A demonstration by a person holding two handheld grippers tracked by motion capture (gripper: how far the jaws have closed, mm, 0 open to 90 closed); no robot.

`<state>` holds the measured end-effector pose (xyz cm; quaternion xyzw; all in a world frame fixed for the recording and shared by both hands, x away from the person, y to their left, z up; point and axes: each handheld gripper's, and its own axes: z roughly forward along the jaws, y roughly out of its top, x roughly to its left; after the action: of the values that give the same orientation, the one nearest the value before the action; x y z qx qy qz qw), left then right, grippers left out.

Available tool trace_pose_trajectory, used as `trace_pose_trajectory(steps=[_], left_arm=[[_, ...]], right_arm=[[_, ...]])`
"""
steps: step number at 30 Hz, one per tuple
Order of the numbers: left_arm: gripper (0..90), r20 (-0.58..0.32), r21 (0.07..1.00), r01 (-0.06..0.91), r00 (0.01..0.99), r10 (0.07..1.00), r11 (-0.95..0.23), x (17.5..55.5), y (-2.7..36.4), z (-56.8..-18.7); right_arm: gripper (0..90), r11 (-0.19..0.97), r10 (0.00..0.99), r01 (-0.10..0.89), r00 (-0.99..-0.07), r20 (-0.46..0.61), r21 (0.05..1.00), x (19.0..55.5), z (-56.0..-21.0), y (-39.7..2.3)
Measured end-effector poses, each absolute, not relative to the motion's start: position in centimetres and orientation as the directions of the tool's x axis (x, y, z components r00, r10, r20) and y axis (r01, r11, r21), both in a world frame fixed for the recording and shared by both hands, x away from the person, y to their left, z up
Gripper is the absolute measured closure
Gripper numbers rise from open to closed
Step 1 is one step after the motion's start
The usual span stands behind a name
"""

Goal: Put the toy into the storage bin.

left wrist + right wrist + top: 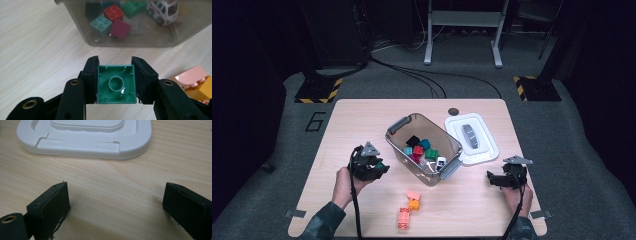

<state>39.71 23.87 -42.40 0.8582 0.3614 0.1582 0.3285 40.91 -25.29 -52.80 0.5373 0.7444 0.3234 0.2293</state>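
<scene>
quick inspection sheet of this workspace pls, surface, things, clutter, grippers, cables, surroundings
surface: light wooden table, flat, small dark disc near far edge.
job's things: clear plastic bin holding coloured bricks and a white toy car; white bin lid lying beside it; green brick gripped underside up.
clutter: loose orange and pink bricks near front edge.
grippers: left gripper shut on the green brick; right gripper open over bare wood, facing the lid.
cables: one trails from each gripper; black cables on floor.
surroundings: grey carpet, striped stand bases, metal frame legs.
</scene>
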Motion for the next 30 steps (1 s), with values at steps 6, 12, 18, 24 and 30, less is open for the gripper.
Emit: trace_pose_trajectory(steps=[6,12,18,24,30], left_arm=[[59.0,0.054,0.697,0.499,0.68,0.731,-0.516,40.2,23.9,-40.6],[58.9,0.075,0.715,0.474,0.678,0.731,-0.514,40.8,23.8,-38.8],[59.0,0.098,0.729,0.446,0.684,0.723,-0.52,41.4,23.3,-37.0],[58.9,0.112,0.737,0.427,0.687,0.718,-0.524,42.8,22.6,-35.6],[58.9,0.106,0.739,0.425,0.693,0.713,-0.523,44.2,21.4,-35.2]], right_arm=[[6.3,0.213,0.948,0.652,-0.317,0.007,0.728,40.9,-52.8,-25.3],[6.2,0.214,0.948,0.652,-0.318,0.006,0.728,40.9,-52.8,-25.3],[6.3,0.211,0.949,0.653,-0.316,0.008,0.727,40.9,-52.8,-25.3],[6.2,0.214,0.948,0.651,-0.318,0.006,0.728,40.9,-52.8,-25.3],[6.3,0.214,0.948,0.651,-0.318,0.006,0.728,40.9,-52.8,-25.3]])
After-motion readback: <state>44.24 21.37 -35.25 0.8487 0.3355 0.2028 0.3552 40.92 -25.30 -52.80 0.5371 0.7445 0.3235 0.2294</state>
